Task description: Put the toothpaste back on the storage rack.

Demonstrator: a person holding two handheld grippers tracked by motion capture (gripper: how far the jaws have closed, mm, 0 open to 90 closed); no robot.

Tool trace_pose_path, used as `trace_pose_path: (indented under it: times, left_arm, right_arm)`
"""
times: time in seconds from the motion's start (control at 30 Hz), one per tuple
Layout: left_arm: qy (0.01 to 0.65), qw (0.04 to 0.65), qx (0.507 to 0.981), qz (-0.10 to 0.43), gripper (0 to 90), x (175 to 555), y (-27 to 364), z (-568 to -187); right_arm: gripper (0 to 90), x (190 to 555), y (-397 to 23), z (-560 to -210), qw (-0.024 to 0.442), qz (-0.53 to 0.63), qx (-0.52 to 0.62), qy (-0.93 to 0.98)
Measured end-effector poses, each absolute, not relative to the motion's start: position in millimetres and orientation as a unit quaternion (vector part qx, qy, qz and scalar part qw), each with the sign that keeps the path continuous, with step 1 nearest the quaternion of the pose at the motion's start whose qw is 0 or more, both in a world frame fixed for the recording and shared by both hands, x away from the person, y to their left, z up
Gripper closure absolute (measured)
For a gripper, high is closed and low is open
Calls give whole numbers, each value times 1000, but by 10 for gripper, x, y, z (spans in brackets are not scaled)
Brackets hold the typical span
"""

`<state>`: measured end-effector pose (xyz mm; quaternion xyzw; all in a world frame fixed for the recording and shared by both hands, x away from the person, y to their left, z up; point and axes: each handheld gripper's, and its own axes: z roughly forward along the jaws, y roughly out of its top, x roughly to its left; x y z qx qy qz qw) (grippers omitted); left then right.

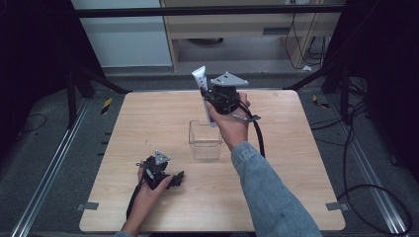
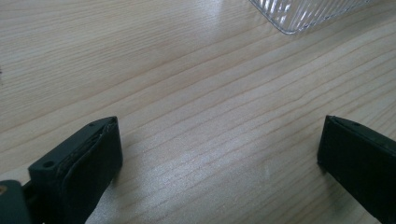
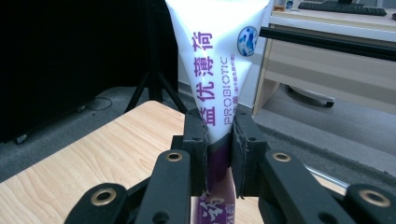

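Toothpaste tube [image 3: 217, 70] pinched upright btwn clenched right gripper [image 3: 218, 140] jaws, centre frame, above clear container [image 1: 204, 139]; left gripper [image 2: 219, 154] jaws spread wide, nothing btwn.

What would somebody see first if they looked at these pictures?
First, the white tube with purple writing, held upright above the far middle of the wooden table, clamped in the right hand-held gripper. Just in front of it stands a clear plastic box, near the table's middle. The left hand-held gripper rests low at the near left of the table, jaws wide apart with nothing between them.
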<state>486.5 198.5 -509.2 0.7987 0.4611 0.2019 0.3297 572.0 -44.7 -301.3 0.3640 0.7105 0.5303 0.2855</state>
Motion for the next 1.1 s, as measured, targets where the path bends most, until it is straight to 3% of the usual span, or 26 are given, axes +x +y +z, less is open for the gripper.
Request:
trace_pose_path:
  times: [1.1]
  left_arm:
    - [461,330,798,202,0,4865,1985,-5093]
  right_arm:
    - [778,5720,-211,-3494,269,515,351,734]
